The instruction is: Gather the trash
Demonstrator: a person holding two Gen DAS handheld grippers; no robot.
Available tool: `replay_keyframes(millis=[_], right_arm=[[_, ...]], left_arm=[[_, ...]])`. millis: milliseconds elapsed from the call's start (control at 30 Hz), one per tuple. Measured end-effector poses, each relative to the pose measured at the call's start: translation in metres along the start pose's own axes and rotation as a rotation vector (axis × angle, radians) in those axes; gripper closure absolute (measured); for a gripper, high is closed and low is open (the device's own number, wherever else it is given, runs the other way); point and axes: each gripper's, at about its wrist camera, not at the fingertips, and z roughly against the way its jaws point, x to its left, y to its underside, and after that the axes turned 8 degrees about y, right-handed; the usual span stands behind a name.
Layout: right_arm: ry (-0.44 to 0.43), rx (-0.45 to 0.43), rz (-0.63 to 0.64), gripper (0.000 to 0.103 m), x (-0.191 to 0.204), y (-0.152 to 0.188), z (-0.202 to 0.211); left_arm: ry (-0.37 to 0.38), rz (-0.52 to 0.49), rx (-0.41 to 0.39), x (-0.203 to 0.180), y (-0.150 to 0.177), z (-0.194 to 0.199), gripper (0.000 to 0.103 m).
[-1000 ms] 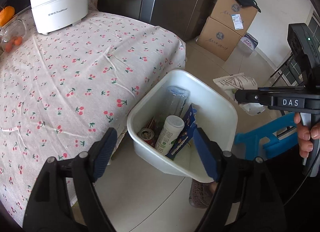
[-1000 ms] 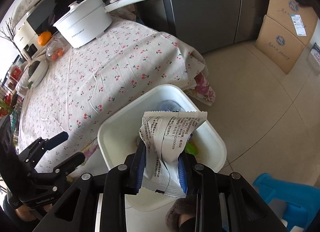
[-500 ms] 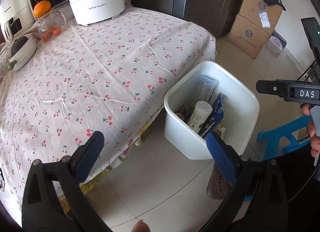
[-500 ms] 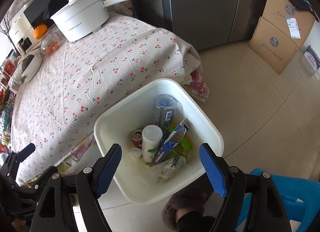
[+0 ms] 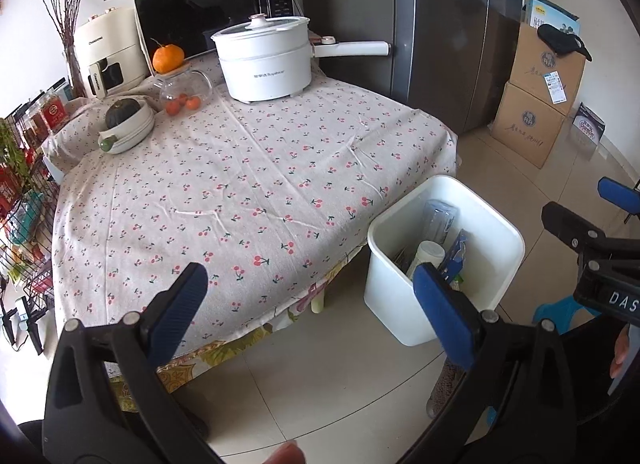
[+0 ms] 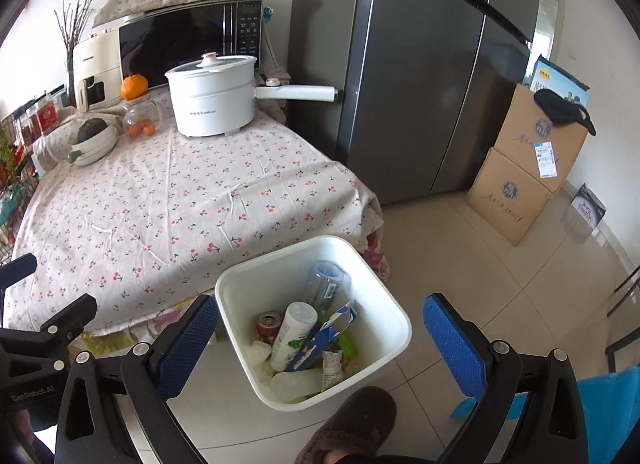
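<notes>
A white plastic bin [image 6: 384, 306] stands on the tiled floor beside the table, also in the left wrist view [image 5: 390, 278]. It holds trash: a white bottle [image 6: 291, 330], a red can [image 6: 267, 323], a clear bottle [image 6: 326, 284], a blue carton [image 6: 326, 338] and a white wrapper [image 6: 331, 364]. My right gripper [image 6: 320, 338] is open and empty, above the bin. My left gripper [image 5: 310, 304] is open and empty, over the table's near edge, left of the bin. The right gripper shows at the right edge of the left wrist view [image 5: 592, 240].
The table wears a cherry-print cloth [image 5: 240, 184]. At its far end stand a white electric pot [image 5: 264, 60], a glass jar with an orange [image 5: 182, 88] and a bowl with a squash [image 5: 126, 124]. Fridge [image 6: 420, 76], cardboard boxes [image 6: 528, 160], blue stool [image 6: 612, 396], slippered foot [image 6: 352, 424].
My right gripper opened and let the white wrapper fall into the bin. Both grippers drew back and tilted up, so the whole table shows.
</notes>
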Motion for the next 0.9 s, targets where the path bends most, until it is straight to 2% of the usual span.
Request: replay_keyframes(millis=[133, 300, 400, 533, 900], right_arm=[[-0.007, -0.050, -0.011, 0.000, 0.006, 0.004, 0.019], [-0.022, -0.065, -0.015, 0.000, 0.012, 0.005, 0.026], [0.008, -0.062, 0.000, 0.000, 0.017, 0.006, 0.021], [0.002, -0.034, -0.001, 0.000, 0.019, 0.009, 0.014], [-0.001, -0.025, -0.007, 0.000, 0.017, 0.012, 0.010]], left_arm=[[-0.014, 0.028, -0.024, 0.007, 0.005, 0.011, 0.001], [-0.007, 0.052, -0.034, 0.014, 0.011, 0.016, 0.001], [-0.020, 0.046, -0.038, 0.014, 0.012, 0.017, 0.001], [-0.016, 0.050, -0.031, 0.014, 0.014, 0.016, 0.001], [-0.014, 0.045, -0.036, 0.012, 0.014, 0.018, 0.001]])
